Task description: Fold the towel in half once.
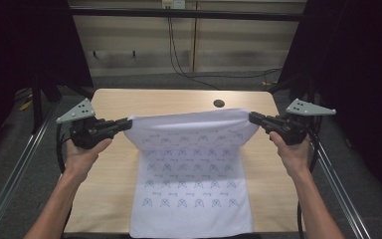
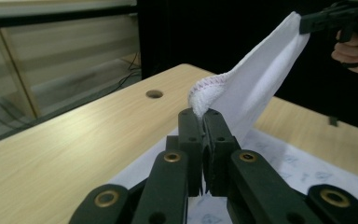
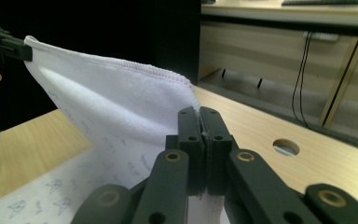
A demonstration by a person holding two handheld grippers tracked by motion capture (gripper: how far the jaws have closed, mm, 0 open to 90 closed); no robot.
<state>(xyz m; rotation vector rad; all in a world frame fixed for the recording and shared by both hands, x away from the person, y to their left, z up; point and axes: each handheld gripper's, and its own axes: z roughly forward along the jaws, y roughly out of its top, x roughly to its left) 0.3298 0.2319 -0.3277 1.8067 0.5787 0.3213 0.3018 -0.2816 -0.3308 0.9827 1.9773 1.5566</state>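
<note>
Your white cloth (image 1: 191,169) with small blue printed figures has its far edge lifted and stretched taut by its two corners; the near part lies flat on the tabletop (image 1: 114,164).

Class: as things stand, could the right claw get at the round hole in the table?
Probably not yet: the right claw is shut on the towel corner, though the hole lies bare nearby.

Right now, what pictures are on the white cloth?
Rows of small blue line drawings on the white cloth, clearest in the high view.
</note>
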